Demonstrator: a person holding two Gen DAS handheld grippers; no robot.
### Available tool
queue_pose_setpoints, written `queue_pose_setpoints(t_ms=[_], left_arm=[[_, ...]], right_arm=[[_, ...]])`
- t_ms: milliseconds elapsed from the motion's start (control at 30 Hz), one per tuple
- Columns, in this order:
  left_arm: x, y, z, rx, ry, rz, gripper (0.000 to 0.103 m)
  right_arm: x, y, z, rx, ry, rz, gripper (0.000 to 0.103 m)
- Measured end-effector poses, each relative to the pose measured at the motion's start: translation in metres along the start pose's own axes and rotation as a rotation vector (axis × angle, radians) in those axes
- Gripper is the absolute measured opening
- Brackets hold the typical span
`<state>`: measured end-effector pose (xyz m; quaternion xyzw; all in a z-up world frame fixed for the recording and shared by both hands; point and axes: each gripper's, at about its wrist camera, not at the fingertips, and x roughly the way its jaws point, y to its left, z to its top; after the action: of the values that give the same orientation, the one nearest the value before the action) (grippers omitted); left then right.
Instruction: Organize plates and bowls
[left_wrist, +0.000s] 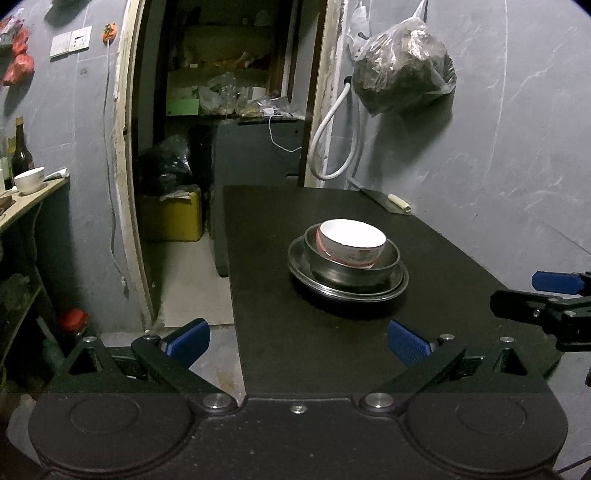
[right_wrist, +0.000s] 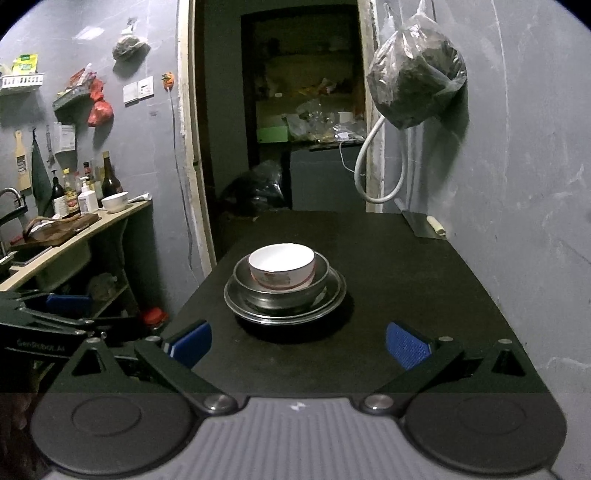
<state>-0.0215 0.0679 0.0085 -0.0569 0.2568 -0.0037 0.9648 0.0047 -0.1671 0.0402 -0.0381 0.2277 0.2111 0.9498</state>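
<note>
Both grippers are hanging back off the stack, jaws spread wide and gripping nothing: left gripper (left_wrist: 297, 341), right gripper (right_wrist: 298, 345). On the black counter (right_wrist: 424, 280), the white ceramic bowl (right_wrist: 282, 267) is sitting inside the steel bowl (right_wrist: 295, 293), which is resting on the steel plate (right_wrist: 332, 301).

One legible marking found: pale lettering reading roughly "GenRobot.AI", printed on the black body of the left gripper (right_wrist: 55, 317), seen left of the right gripper in the right wrist view. The white bowl (right_wrist: 282, 269) carries red printing, unreadable. Bottle labels (right_wrist: 86, 199) are too small to read.
</note>
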Motion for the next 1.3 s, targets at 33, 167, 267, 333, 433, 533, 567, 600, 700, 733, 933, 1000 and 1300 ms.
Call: queue_pose_setpoints(t_ms=[33,167,267,333,433,533,567,600,700,733,933,1000,1300], left_arm=[[0.002,-0.001,0.001,-0.001,0.001,0.000,0.102],[0.003,-0.003,0.002,0.009,0.004,-0.004,0.102],[0.005,-0.003,0.001,0.013,0.009,-0.008,0.102],[0.005,-0.002,0.000,0.015,0.012,-0.010,0.102],[0.006,-0.002,0.000,0.017,0.015,-0.012,0.102],[0.007,-0.002,0.000,0.018,0.019,-0.013,0.102],[0.007,-0.002,0.000,0.017,0.020,-0.015,0.102],[0.007,-0.002,0.000,0.017,0.021,-0.016,0.102],[0.008,-0.002,0.000,0.019,0.025,-0.015,0.102],[0.008,-0.002,0.000,0.019,0.026,-0.016,0.102],[0.011,-0.004,0.001,0.023,0.033,-0.023,0.102],[0.011,-0.005,0.002,0.024,0.033,-0.023,0.102],[0.013,-0.004,0.002,0.024,0.038,-0.019,0.102]], right_arm=[[0.000,0.000,0.000,-0.001,0.001,-0.002,0.103],[0.003,0.000,0.001,-0.001,0.009,-0.005,0.103],[0.004,0.001,0.001,0.000,0.016,-0.010,0.103],[0.005,-0.001,0.001,0.003,0.019,-0.011,0.103],[0.006,-0.001,0.000,0.003,0.027,-0.013,0.103],[0.007,-0.001,0.001,0.000,0.031,-0.013,0.103],[0.007,-0.001,0.001,0.000,0.033,-0.012,0.103],[0.007,-0.002,0.001,0.000,0.035,-0.011,0.103],[0.008,-0.003,0.001,0.001,0.038,-0.010,0.103],[0.009,-0.003,0.001,0.002,0.038,-0.010,0.103],[0.010,-0.005,0.000,0.006,0.042,-0.009,0.103],[0.010,-0.005,0.000,0.006,0.043,-0.008,0.103],[0.013,-0.008,-0.001,0.010,0.051,-0.003,0.103]])
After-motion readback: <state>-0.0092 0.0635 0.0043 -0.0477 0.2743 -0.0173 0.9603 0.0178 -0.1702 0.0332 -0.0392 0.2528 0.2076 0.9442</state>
